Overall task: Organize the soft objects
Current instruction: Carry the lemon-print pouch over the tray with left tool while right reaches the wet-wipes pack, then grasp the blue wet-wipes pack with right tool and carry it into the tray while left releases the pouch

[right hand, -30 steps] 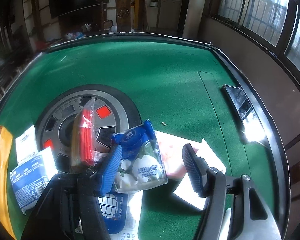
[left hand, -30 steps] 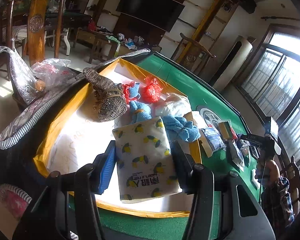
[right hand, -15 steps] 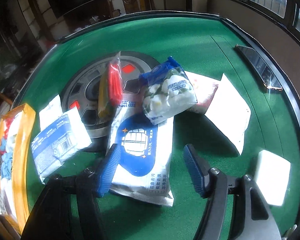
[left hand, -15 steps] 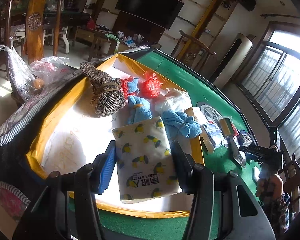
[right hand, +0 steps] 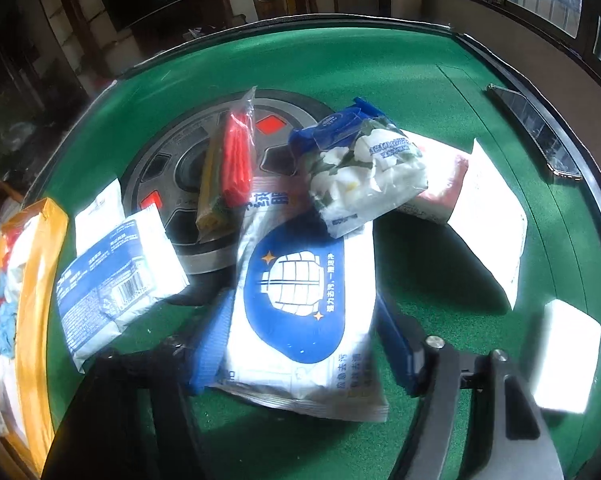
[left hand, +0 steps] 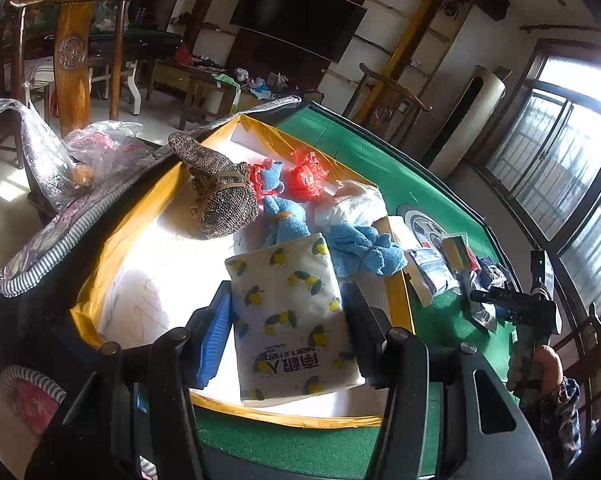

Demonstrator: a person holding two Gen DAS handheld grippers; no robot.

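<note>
In the left wrist view my left gripper [left hand: 286, 334] is shut on a white lemon-print tissue pack [left hand: 288, 312], held over the yellow-rimmed tray [left hand: 112, 240]. The tray holds a woven pouch [left hand: 220, 196], blue towels [left hand: 364, 248] and red plastic bundles [left hand: 306, 178]. In the right wrist view my right gripper [right hand: 300, 344] is open, its jaws on either side of a white and blue wipes pack [right hand: 300, 312] lying on the green table. A blue-topped bag of white pieces [right hand: 364, 176] rests on that pack's far end.
On the green table [right hand: 380, 60] lie a blue-white packet [right hand: 112, 280], a red and yellow packet [right hand: 228, 168], a pink pack [right hand: 444, 184], white packs [right hand: 492, 216], a white block [right hand: 564, 356], a phone [right hand: 536, 132]. A round grey panel [right hand: 172, 172] sits mid-table.
My right gripper has moved forward so its open jaws now flank the wipes pack. My left gripper keeps hold of the lemon-print pack over the tray.
</note>
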